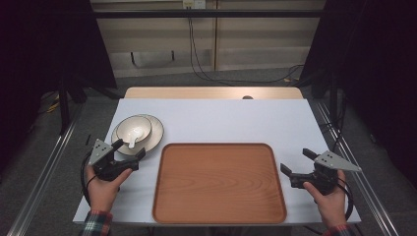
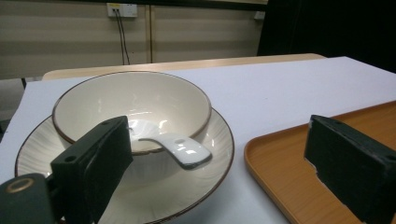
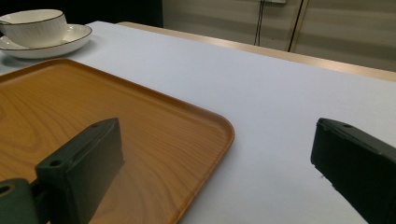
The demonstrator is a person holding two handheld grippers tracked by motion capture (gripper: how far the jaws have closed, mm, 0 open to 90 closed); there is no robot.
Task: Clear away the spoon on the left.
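A cream bowl (image 1: 134,127) with a dark rim stands on a matching plate (image 1: 156,129) at the table's left. A white spoon (image 1: 133,142) rests in the bowl, its handle hanging over the near rim. My left gripper (image 1: 131,148) is open just in front of the plate. In the left gripper view the spoon handle (image 2: 184,151), the bowl (image 2: 130,98) and the plate (image 2: 219,135) lie between the wide jaws, untouched. An empty wooden tray (image 1: 219,182) fills the middle. My right gripper (image 1: 295,160) stands open at the tray's right edge, nothing between its jaws (image 3: 219,140).
The white table (image 1: 236,118) has bare surface behind the tray and to its right. In the right gripper view the tray's corner (image 3: 205,126) is close by, with the bowl (image 3: 32,25) and plate (image 3: 70,39) far off. Cables hang down the wall behind the table.
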